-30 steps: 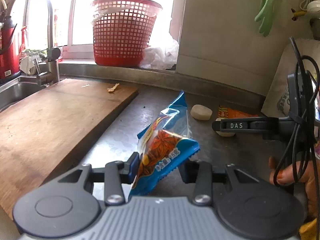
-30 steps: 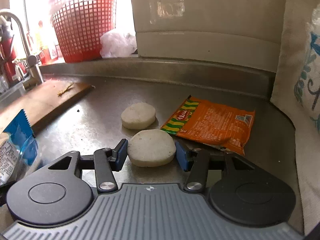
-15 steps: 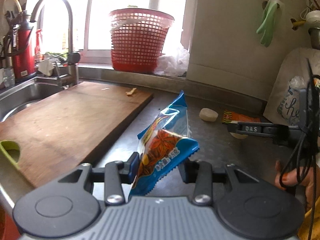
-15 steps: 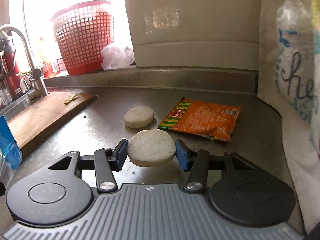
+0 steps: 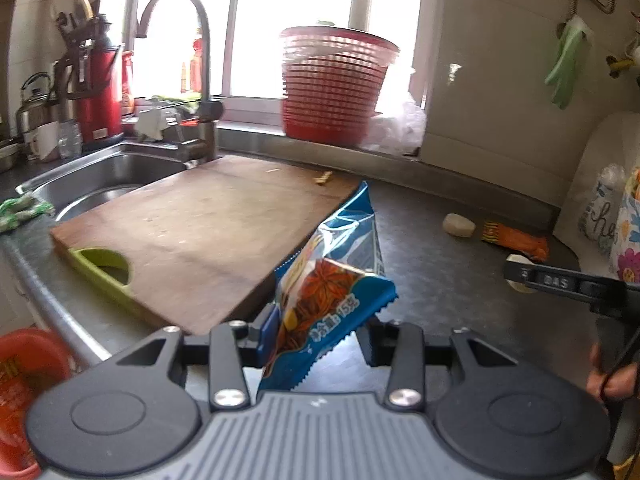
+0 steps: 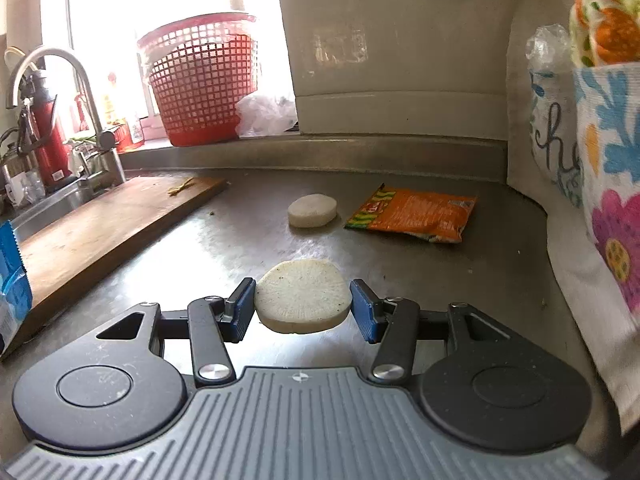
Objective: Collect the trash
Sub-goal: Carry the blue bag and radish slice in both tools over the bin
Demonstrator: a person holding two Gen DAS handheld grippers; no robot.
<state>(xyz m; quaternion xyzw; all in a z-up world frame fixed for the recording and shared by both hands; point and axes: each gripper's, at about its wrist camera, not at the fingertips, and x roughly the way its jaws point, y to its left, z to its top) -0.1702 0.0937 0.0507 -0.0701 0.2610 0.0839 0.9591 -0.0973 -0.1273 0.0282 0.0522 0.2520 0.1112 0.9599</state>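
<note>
Your left gripper (image 5: 316, 334) has its jaws clenched on the blue snack wrapper (image 5: 334, 280), which hangs clear above the counter (image 5: 440, 280) just right of the wooden cutting board (image 5: 200, 232). Your right gripper (image 6: 303, 308) has its jaws clamped on the white radish slice (image 6: 303, 294), lifted off the counter right of the same board. Keep both grips firm and level as you carry; the slice is held only by its edges and would probably slip if you tilt. Head for a bin; the red container (image 5: 24, 396) below the counter edge, left of the board, looks a likely one. Only the left view shows that container and the sink (image 5: 104, 184). The right view shows what remains: a second slice (image 6: 312, 210) and the orange packet (image 6: 416, 214), beyond the board's far corner.
</note>
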